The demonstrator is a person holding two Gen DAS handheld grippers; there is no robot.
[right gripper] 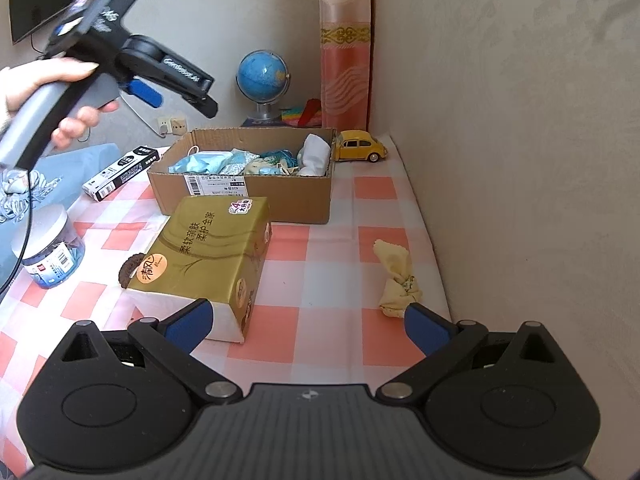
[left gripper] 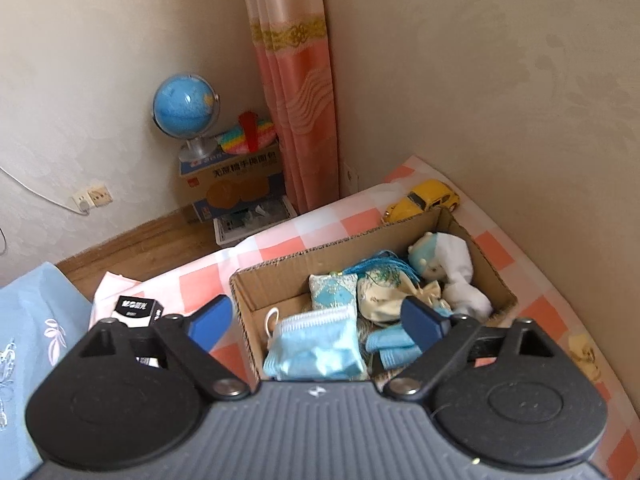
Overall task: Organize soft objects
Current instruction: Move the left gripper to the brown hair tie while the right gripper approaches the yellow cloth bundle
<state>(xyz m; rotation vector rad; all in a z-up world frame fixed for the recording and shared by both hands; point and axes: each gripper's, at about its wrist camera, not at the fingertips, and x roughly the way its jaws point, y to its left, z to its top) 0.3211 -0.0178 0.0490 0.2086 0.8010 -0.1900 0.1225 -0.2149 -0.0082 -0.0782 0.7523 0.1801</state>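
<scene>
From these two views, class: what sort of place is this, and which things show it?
Probably a lived-in room at home, perhaps a bedroom: a curtain hangs in the corner, a globe sits on stacked boxes, and a checked cloth covers the surface.

Left tool point(left gripper: 320, 316) held raised, jaws spread wide and empty; right tool point(right gripper: 308, 320) likewise agape, low.

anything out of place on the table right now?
One soft item is outside the cardboard box: a pale yellow cloth pouch lies alone on the checkered tablecloth near the wall, just ahead of the open right gripper. The rest sit inside.
</scene>
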